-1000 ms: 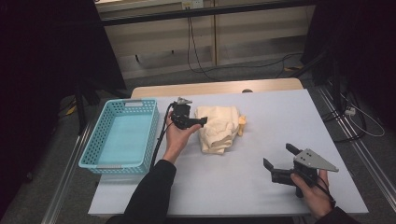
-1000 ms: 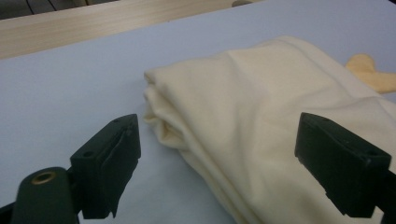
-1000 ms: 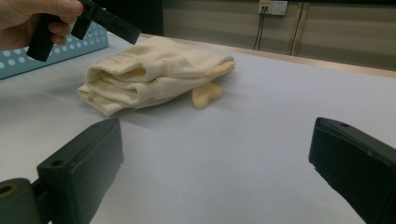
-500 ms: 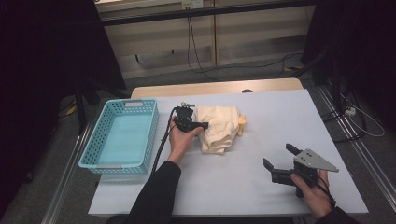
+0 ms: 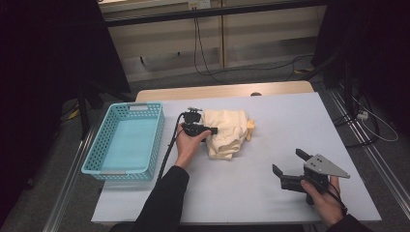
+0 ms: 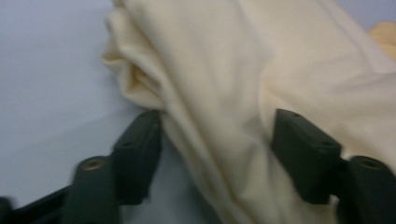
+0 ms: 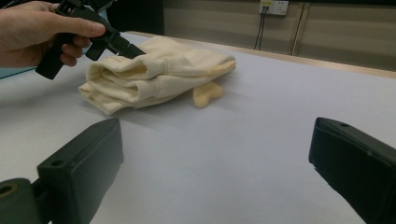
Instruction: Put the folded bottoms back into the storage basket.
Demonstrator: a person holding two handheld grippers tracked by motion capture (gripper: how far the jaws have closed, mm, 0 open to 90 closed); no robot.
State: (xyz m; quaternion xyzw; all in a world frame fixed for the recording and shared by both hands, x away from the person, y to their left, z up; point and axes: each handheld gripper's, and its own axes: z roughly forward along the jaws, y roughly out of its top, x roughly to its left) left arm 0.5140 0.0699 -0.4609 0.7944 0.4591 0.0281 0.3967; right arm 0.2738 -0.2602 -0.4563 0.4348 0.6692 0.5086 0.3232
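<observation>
While the left gripper (image 5: 211, 130) closes in on the cream garment (image 5: 227, 131) at mid-frame in the high view, the right gripper (image 5: 288, 167) waits at lower right.

Its jaws have just been closing and now bracket a thick fold of the cloth, seen in the left gripper view; whether the pads press it I cannot tell. The right gripper's jaws stand spread over bare table (image 5: 270, 121). Left of the garment sits a turquoise basket (image 5: 104, 162).

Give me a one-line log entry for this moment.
left gripper: jaws just closing around fold of cream garment, not clamped | right gripper: open, idle on table | basket: no garment inside
</observation>
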